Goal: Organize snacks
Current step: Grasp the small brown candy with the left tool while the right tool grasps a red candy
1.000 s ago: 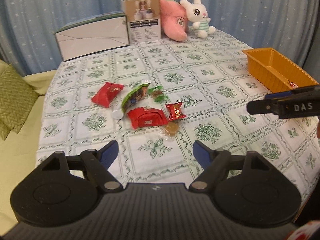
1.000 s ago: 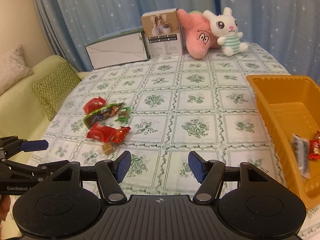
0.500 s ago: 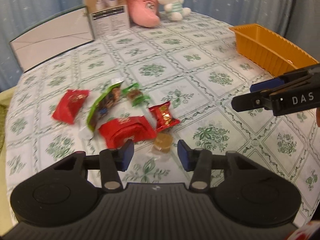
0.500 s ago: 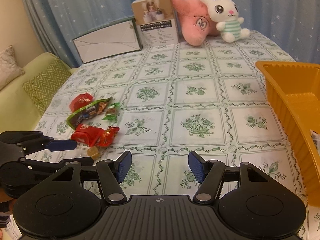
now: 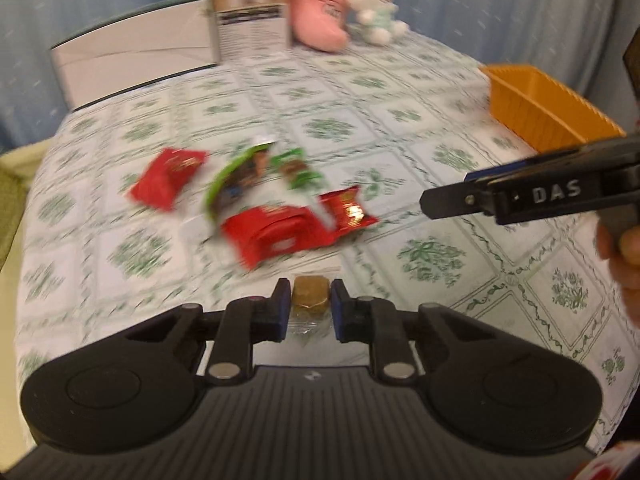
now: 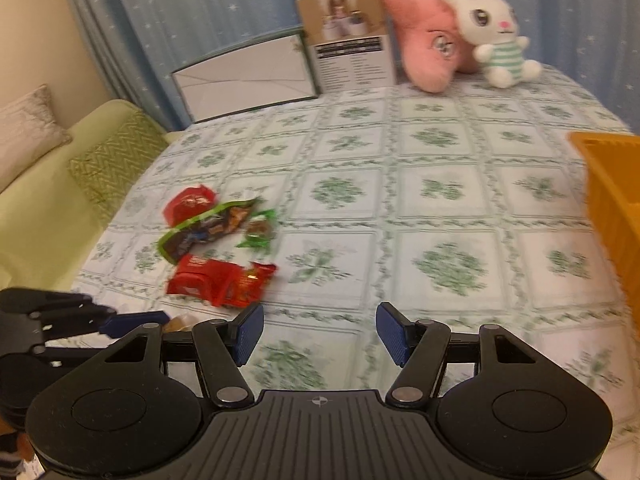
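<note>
Left gripper [image 5: 307,304] just clamped narrow on a brown wrapped candy [image 5: 310,295]; right gripper [image 6: 319,334] half-wide, empty.

We see motion blur smearing the snack pile [image 5: 276,216] in the left wrist view, so wrapper print is unreadable. The brown candy [image 5: 311,295] is partly hidden between the blue pads [image 5: 282,304]; its clear wrapper edges are hard to trace. In the right wrist view we catch only a sliver of that candy [image 6: 178,323] behind the gripper body. The orange tray [image 6: 608,200] is cut off by the right edge there, inside hidden; in the left wrist view its inside [image 5: 532,92] is too blurred to read. The right gripper [image 5: 532,196] shows side-on, so we cannot judge its jaws there. A hand [image 5: 624,256] is cropped at the frame edge. Box text [image 6: 354,62] is too small to read.
</note>
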`<state>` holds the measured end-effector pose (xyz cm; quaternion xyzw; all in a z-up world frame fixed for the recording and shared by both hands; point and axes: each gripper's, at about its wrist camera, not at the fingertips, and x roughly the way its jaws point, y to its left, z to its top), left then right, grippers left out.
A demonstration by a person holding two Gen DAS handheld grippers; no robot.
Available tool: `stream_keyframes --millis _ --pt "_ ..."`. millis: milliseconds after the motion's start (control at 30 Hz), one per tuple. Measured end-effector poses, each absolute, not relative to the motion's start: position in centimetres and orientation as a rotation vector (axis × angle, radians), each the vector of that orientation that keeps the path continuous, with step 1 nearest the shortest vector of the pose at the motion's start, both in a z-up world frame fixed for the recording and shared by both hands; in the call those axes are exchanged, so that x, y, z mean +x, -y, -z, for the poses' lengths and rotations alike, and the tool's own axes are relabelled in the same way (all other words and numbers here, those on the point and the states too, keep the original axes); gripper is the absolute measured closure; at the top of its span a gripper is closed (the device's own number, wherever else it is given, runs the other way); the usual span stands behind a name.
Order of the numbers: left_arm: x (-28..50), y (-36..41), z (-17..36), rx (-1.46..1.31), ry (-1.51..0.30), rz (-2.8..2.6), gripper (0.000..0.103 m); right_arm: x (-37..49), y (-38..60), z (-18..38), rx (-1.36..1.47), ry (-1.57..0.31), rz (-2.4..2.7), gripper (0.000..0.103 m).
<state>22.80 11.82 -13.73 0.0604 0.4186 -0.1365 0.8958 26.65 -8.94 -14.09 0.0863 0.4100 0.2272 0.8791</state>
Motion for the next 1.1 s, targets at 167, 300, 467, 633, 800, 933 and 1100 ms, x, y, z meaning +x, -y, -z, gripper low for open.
stream_keyframes --millis 167,300,467,633,800,933,1100 --pt "21.6 -14.1 13.8 0.105 -0.863 0.158 0.084 27.9 6.4 14.9 0.192 -0.848 -0.543 0.056" --pt "21.3 -14.4 14.7 0.099 -0.871 0.136 0.084 29.0 4.5 15.7 0.190 -0.840 -0.554 0.065" --pt "21.3 -14.1 14.9 0.117 -0.861 0.127 0.082 29.5 2.6 16.1 0.108 -0.822 -0.535 0.076" --pt "21.3 -14.2 15.0 0.123 -0.852 0.136 0.082 29.0 2.3 16.0 0.034 -0.806 -0.521 0.082" --pt "21.2 -14.3 14.9 0.093 -0.864 0.133 0.084 28.0 3.6 14.8 0.052 -0.789 -0.506 0.082" --pt "20.6 -13.5 13.9 0.101 -0.869 0.139 0.084 26.9 5.1 13.3 0.070 -0.768 -0.487 0.082" --pt "19.0 -12.1 11.0 0.081 -0.844 0.147 0.084 24.8 8.1 11.3 0.116 -0.753 -0.447 0.082"
